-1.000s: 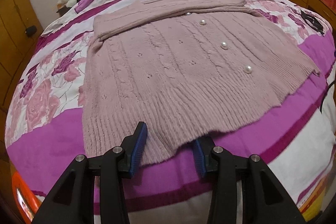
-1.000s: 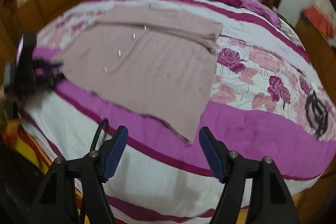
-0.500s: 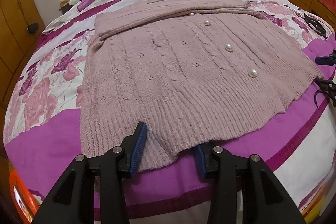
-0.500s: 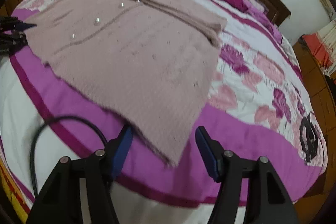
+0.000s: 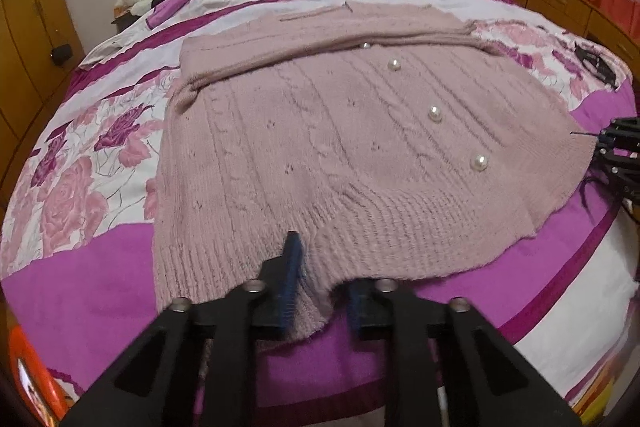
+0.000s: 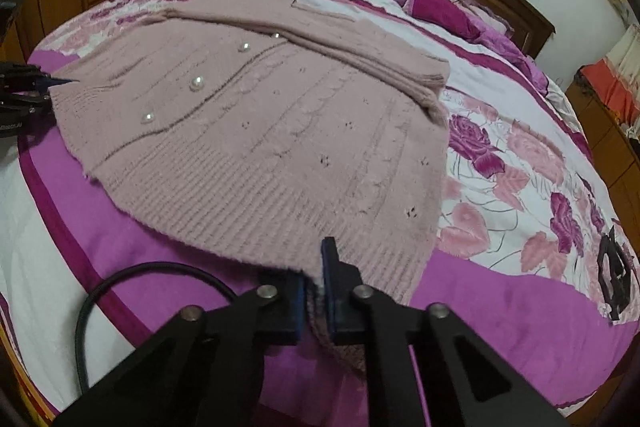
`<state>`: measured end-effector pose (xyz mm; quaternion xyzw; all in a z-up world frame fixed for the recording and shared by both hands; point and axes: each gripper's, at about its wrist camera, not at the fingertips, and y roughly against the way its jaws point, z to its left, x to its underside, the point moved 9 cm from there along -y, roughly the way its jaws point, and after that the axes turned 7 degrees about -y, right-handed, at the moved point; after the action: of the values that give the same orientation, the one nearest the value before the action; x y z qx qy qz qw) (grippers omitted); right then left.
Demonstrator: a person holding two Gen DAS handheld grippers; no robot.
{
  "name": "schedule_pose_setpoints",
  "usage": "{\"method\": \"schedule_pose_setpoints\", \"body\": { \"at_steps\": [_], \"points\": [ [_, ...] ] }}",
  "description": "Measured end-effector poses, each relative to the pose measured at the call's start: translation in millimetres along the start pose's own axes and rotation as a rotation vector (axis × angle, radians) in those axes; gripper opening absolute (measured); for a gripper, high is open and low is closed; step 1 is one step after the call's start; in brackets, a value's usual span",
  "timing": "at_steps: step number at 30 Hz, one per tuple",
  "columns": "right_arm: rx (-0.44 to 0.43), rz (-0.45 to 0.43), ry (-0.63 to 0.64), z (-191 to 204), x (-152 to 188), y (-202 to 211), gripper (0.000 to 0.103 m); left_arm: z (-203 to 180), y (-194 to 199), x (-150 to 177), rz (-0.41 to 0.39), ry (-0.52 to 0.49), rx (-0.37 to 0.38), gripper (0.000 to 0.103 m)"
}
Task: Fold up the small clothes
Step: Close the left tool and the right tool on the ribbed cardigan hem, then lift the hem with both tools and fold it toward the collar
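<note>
Both hand-held grippers closed since earlier; cardigan [image 5: 340,147] hem hides pad tips.

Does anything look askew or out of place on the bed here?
Mostly not. The pink cardigan lies flat, sleeves folded across the top. Only its hem is bunched where the left gripper and right gripper pinch it.

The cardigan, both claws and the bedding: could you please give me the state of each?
Pink cardigan: spread flat on the bed, sleeves folded across the top, hem pinched at two places.
Left claw: shut on the hem.
Right claw: shut on the hem near the corner.
Pearl buttons: facing up.
Bedspread: laid out under the cardigan.
</note>
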<state>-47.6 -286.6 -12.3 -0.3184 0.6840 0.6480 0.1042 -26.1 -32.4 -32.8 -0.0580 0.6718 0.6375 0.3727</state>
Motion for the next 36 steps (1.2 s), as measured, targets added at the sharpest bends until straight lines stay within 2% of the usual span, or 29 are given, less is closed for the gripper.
{"method": "schedule_pose_setpoints", "body": {
  "at_steps": [6, 17, 22, 36],
  "points": [
    [-0.018, -0.069, -0.058, -8, -16, 13, 0.005, 4, 10, -14, -0.055, 0.025, 0.013, 0.000],
    [-0.030, -0.201, -0.147, -19, -64, 41, 0.005, 16, 37, -52, -0.158, 0.067, 0.008, 0.000],
    [-0.037, -0.248, -0.187, -28, -90, 50, 0.005, 30, 44, -77, -0.190, 0.078, -0.008, 0.000],
    [0.016, -0.340, -0.248, -60, -171, 52, 0.005, 66, 45, -163, -0.274, 0.063, -0.054, 0.000]
  ]
}}
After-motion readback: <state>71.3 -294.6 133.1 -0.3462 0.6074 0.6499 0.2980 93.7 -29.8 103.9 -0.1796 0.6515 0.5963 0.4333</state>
